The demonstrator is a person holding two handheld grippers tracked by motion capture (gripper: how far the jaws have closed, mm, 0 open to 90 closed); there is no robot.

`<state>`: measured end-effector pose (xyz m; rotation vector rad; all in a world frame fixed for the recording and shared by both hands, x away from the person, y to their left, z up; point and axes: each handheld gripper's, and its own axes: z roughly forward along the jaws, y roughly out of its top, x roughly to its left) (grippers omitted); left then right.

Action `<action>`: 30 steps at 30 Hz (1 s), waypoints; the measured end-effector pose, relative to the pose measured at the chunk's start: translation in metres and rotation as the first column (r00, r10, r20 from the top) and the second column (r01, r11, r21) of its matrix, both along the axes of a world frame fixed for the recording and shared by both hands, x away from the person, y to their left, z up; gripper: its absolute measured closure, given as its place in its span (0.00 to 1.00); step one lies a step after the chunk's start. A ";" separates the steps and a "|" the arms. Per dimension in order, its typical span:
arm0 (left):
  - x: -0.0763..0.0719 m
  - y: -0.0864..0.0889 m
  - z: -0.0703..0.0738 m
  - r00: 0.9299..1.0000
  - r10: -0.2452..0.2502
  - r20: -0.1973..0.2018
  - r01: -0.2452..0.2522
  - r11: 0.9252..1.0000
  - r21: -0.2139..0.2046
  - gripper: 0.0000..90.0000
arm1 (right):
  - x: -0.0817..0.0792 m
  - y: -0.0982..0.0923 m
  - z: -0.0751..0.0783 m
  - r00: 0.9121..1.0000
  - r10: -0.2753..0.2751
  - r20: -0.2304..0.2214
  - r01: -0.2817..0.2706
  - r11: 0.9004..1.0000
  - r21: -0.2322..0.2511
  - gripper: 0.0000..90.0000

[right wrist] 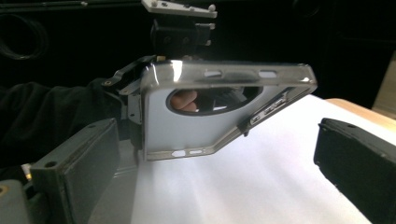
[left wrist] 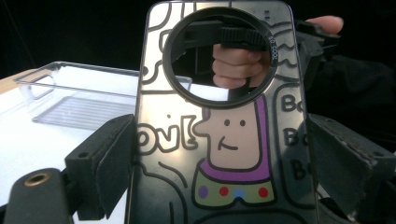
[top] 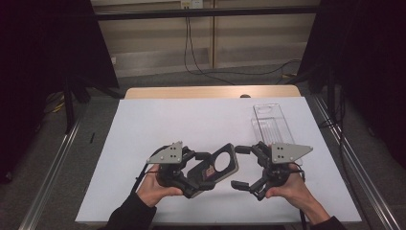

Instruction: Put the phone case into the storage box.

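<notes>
A clear phone case (top: 215, 167) with a round camera hole and a cartoon print (left wrist: 224, 140) is held above the white sheet. My left gripper (top: 197, 173) is shut on it, and in the left gripper view its pads (left wrist: 109, 163) press on the case's long edges. My right gripper (top: 241, 167) stands open just right of the case's free end. In the right gripper view the case (right wrist: 187, 126) hangs tilted ahead of the wide jaws of the right gripper (right wrist: 217, 163), not between them. Through the hole I see the other hand's fingers (left wrist: 233, 65).
A clear plastic tray (top: 270, 124) lies on the white sheet (top: 167, 120) at the back right, beyond the right gripper. The wooden table edge (top: 210, 91) runs behind the sheet. Metal rails flank the table on both sides.
</notes>
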<state>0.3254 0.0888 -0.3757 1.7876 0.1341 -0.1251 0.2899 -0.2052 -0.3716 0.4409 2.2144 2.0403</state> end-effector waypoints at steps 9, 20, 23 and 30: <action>-0.001 -0.003 0.000 1.000 -0.025 -0.005 0.025 1.000 -0.003 0.14 | 0.006 0.002 -0.001 1.000 0.024 -0.008 -0.024 1.000 -0.006 0.00; -0.003 -0.008 -0.002 0.999 -0.045 -0.005 0.045 0.999 0.012 0.14 | 0.010 0.005 -0.002 0.998 0.068 -0.014 -0.068 0.998 -0.011 0.00; -0.002 -0.008 -0.003 0.998 -0.054 -0.013 0.054 0.998 0.012 0.14 | 0.010 0.006 -0.002 0.997 0.076 -0.008 -0.076 0.997 -0.013 0.00; -0.003 -0.011 -0.005 0.997 -0.072 -0.017 0.072 0.997 0.022 0.14 | 0.011 0.010 -0.002 0.995 0.099 -0.004 -0.099 0.995 -0.008 0.02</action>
